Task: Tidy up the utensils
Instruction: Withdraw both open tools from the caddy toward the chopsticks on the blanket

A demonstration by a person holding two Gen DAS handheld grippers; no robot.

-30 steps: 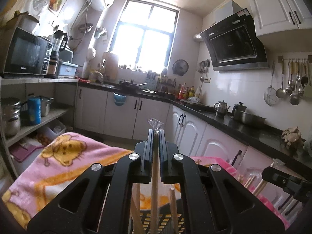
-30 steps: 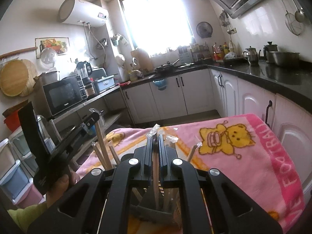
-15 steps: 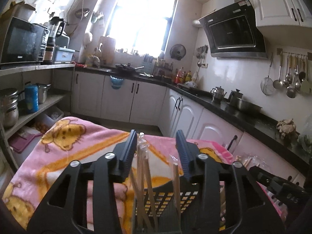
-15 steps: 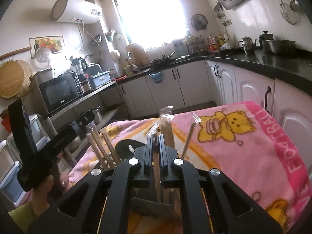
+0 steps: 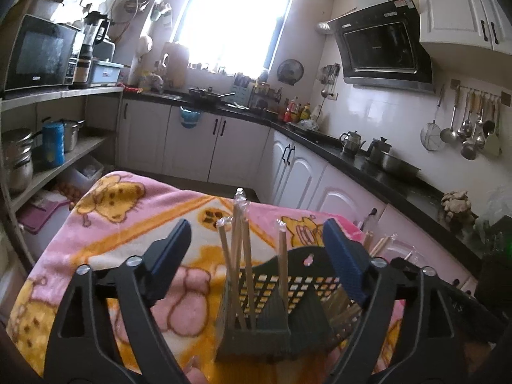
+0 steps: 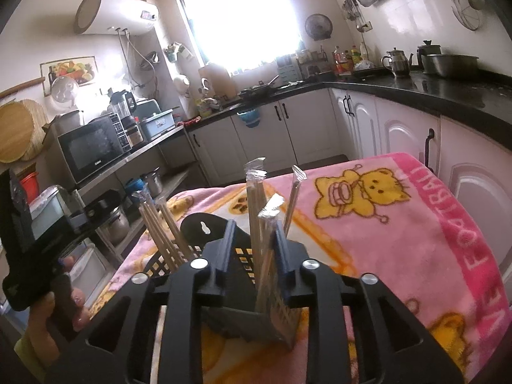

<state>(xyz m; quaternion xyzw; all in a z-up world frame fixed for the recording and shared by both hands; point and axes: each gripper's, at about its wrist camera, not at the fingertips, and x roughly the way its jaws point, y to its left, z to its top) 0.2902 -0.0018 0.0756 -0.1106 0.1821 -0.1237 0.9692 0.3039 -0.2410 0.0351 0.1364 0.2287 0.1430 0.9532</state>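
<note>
A black slotted utensil holder (image 5: pixel 307 257) stands on a pink cartoon blanket (image 5: pixel 112 224). Several plastic-wrapped wooden chopsticks (image 5: pixel 238 240) stand upright in it. My left gripper (image 5: pixel 256 249) is opening wide; the holder and chopsticks sit between its jaws, untouched. In the right wrist view the same holder (image 6: pixel 195 225) shows its hang tab. My right gripper (image 6: pixel 254 244) is opening a little. A wrapped pair of chopsticks (image 6: pixel 256 204) stands loose between its jaws, inside the holder. More chopsticks (image 6: pixel 160 233) lean in the left compartment.
A person's hand (image 6: pixel 76 304) holds the left gripper's handle at the left edge. White cabinets under a black counter (image 6: pixel 416 96) run along the right and back. A shelf with a microwave (image 5: pixel 38 54) and pots stands at the left. The blanket (image 6: pixel 400 224) stretches to the right.
Both grippers were shut on wrapped chopsticks; now their jaws stand apart and the chopsticks rest in the holder. The left jaws opened wide and that gripper drew back a little.
</note>
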